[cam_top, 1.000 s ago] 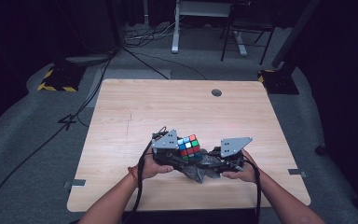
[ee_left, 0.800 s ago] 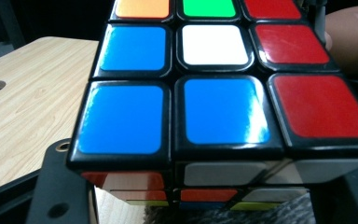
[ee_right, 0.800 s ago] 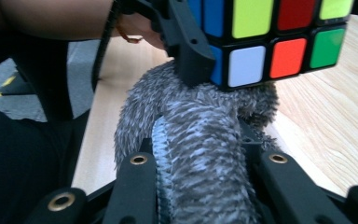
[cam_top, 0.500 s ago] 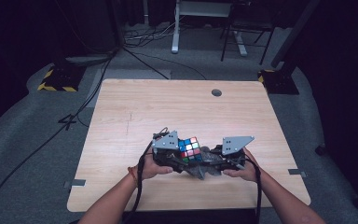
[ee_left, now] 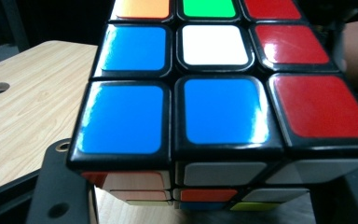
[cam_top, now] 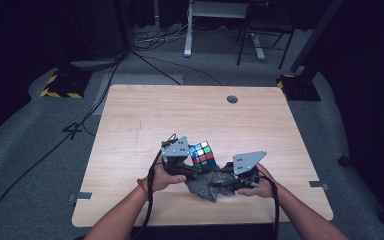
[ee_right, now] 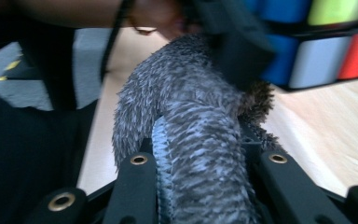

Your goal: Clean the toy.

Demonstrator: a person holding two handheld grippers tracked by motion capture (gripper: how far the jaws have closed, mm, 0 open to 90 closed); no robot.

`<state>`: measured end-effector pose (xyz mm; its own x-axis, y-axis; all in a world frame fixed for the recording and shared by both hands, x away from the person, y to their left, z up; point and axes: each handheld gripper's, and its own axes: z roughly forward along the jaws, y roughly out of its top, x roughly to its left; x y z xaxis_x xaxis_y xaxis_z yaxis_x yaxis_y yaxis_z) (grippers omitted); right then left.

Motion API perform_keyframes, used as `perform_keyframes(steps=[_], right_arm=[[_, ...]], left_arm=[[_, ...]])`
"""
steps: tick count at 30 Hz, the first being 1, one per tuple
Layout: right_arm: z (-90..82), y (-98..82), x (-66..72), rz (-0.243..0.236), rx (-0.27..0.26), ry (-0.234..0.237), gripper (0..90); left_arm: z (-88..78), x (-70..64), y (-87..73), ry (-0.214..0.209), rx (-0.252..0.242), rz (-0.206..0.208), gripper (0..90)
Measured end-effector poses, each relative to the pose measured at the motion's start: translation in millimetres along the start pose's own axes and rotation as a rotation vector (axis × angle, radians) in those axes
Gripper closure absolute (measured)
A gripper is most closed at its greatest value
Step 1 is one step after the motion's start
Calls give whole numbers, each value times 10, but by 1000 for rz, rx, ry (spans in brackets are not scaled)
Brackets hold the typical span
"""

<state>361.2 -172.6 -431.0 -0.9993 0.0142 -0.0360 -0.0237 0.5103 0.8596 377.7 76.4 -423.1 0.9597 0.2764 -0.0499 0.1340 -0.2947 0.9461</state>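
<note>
The cube (cam_top: 202, 153) had tipped a little above the table's (cam_top: 145, 120) near edge; our left gripper (cam_top: 184, 162) clamped its slick, rigid sides, the right gripper (cam_top: 223, 181) pinched soft cloth (cam_top: 206, 186) (easily bunched).

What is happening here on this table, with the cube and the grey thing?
A person at a light wooden table holds a gripper in each hand. The left gripper grips a multicoloured puzzle cube, held just above the table. The right gripper is shut on a fuzzy grey cloth, bunched just under the cube, apparently for wiping it.
</note>
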Motion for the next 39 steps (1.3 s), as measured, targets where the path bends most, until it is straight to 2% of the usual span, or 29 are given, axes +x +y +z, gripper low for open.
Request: perform_keyframes(steps=[2, 3, 5, 9, 13, 20, 26, 31, 34, 35, 36, 38, 39], right_arm=[[35, -5, 15, -10, 28, 14, 693], [54, -13, 23, -14, 46, 13, 693], [75, -30, 1, 1, 60, -17, 692], [-3, -36, -83, 49, 6, -97, 693], [-119, -50, -145, 65, -28, -168, 693], [-300, -99, -252, 105, -48, -249, 695], [-337, -142, -325, 146, -31, -284, 696], [-258, -142, -303, 142, -1, -250, 696], [-188, -90, -217, 104, -18, -187, 696], [-188, -90, -217, 104, -18, -187, 696], [-136, -46, -142, 69, -28, -140, 695], [-107, -25, -102, 46, -23, -117, 695], [-91, -14, -76, 31, -30, -91, 695]], left_arm=[[-34, 30, 4, -12, -23, -25, 334], [-48, 37, 10, -13, -25, -18, 334], [-57, 27, 13, -32, -22, -9, 334], [4, -35, 20, -74, 10, 20, 334], [70, -88, 13, -97, 44, 44, 334], [53, -87, 11, -101, 51, 50, 334], [44, -107, 15, -109, 52, 61, 334], [53, -129, 36, -101, 43, 74, 334], [55, -124, 35, -94, 42, 69, 334], [55, -124, 35, -94, 42, 69, 334], [47, -106, 32, -85, 38, 65, 334], [34, -89, 33, -78, 35, 61, 334], [25, -83, 33, -75, 32, 55, 334]])
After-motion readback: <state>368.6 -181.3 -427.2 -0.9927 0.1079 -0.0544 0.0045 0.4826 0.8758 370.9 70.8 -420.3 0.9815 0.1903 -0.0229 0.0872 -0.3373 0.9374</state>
